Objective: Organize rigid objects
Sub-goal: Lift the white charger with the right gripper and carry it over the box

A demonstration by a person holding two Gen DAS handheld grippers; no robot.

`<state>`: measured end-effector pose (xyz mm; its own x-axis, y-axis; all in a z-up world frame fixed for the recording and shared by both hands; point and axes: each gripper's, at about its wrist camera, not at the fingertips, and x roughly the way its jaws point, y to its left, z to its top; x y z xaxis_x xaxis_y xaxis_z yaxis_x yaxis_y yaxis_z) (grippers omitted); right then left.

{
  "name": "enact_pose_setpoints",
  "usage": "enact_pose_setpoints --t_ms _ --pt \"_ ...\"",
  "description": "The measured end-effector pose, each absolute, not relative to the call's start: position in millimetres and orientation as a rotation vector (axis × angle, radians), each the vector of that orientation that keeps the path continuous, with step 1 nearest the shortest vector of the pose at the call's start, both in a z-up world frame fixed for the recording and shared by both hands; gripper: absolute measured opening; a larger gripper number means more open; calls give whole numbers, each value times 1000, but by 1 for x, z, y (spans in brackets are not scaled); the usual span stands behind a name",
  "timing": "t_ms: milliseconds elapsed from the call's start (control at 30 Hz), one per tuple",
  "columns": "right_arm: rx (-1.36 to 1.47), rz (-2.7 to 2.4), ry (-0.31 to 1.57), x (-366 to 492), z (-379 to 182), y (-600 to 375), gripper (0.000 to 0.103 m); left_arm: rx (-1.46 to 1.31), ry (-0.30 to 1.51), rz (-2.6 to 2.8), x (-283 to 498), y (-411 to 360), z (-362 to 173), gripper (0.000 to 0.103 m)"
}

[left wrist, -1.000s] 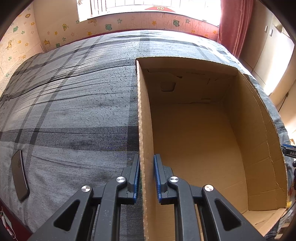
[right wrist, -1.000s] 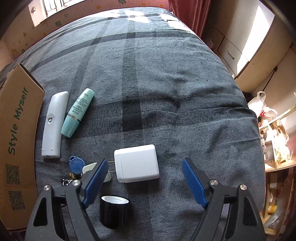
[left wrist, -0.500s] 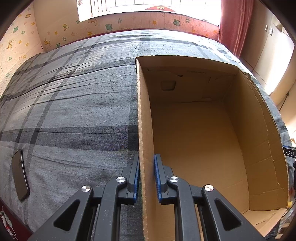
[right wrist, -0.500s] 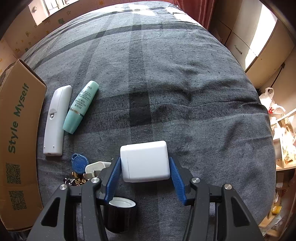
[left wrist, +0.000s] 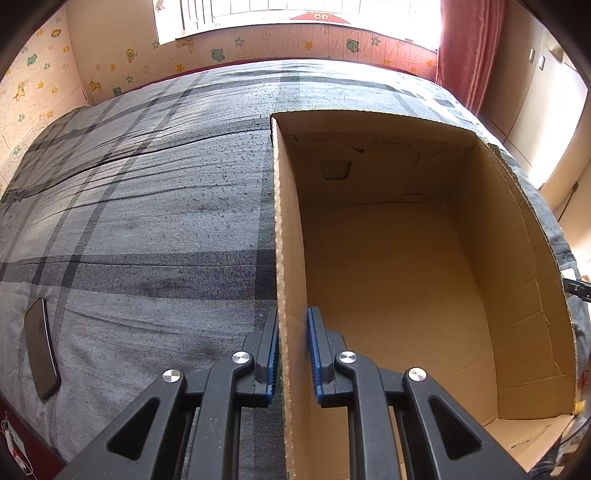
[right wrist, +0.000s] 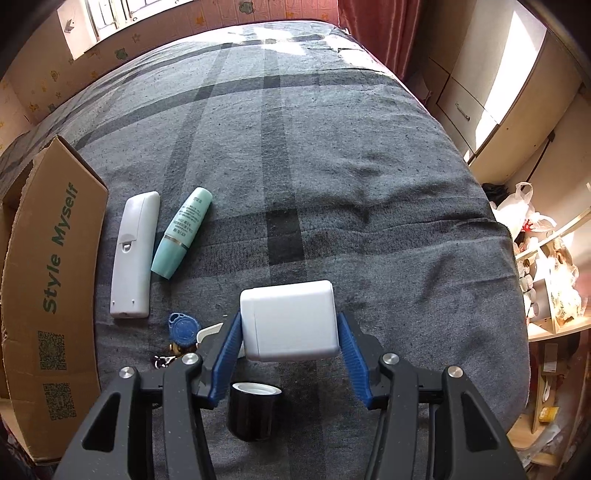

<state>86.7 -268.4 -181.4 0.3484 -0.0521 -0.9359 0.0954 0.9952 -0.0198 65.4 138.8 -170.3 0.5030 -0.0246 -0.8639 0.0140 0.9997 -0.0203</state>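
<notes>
The right claw (right wrist: 290,347), spread a second ago, now pinches the white charger (right wrist: 290,320), seemingly lifted just right of the cardboard box (right wrist: 51,280). The left claw (left wrist: 291,354) stays clamped on the box's wall, so loading can begin.

Grey plaid bedspread (left wrist: 147,221) covering the bed, red curtain (left wrist: 461,55) hanging beside the sunlit window (left wrist: 295,14), cartoon-patterned wall panels (left wrist: 37,92) lining the bedside, white plastic bag (right wrist: 524,206) sitting near wooden shelves (right wrist: 554,288).
</notes>
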Motion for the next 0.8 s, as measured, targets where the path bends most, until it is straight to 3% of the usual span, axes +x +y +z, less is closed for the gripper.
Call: enact_pose_setpoints --t_ms 800 --pt "-39 117 1118 93 -107 -169 56 -1 1045 -19 66 137 -169 16"
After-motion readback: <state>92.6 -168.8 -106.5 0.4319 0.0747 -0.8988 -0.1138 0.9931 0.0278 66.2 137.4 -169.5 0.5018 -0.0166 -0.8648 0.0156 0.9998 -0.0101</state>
